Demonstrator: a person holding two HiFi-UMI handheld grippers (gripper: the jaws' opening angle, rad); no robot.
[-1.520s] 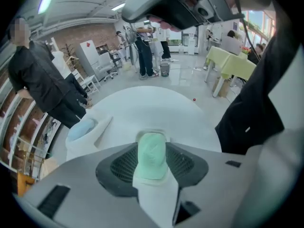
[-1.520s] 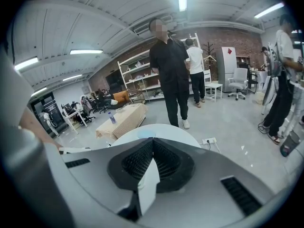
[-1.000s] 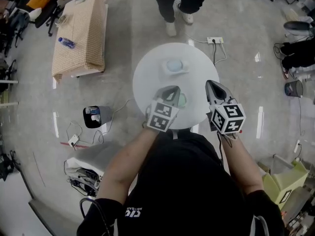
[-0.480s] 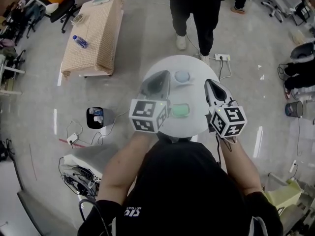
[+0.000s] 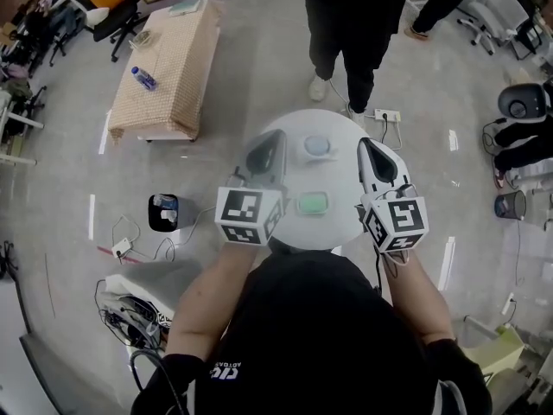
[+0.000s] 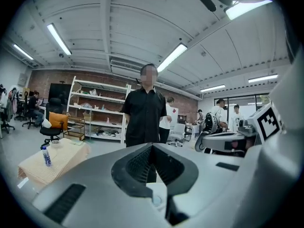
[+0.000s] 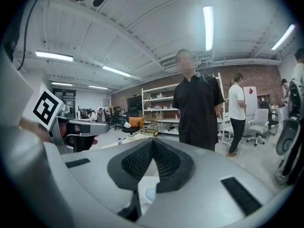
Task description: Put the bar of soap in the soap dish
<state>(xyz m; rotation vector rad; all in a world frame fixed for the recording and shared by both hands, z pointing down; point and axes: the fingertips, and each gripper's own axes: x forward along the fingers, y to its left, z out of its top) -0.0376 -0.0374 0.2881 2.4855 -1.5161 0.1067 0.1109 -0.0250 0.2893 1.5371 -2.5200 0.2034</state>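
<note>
Soap: a small green bar (image 5: 312, 203) with round corners and a pale edge.
Where the soap is: flat on the table (image 5: 341, 180), on the side near the person. In the head view it lies between the two grippers. Nothing touches it.
Dish: white with a pale blue middle (image 5: 308, 150). It sits on the far side of the table, just past the soap and apart from it. The soap is not in it.
Left gripper: its jaws (image 5: 268, 145) are pressed together with nothing in them. It is held up over the left part of the table and looks blurry in the head view.
Right gripper: its jaws (image 5: 370, 150) are pressed together too, with nothing in them. It is up over the right edge of the table.
Table: small, round and white. Only the soap and the dish are on it.
Floor: grey and shiny (image 5: 251, 50). A white power strip (image 5: 387, 116) lies just behind the table.
Person: in black clothes (image 5: 354, 15), standing right behind the table.
Room: a low table with a tan cloth (image 5: 173, 67) has a bottle (image 5: 143, 78) on it. White shelves (image 6: 97, 110) stand by a brick wall. Long lights hang on the ceiling.
</note>
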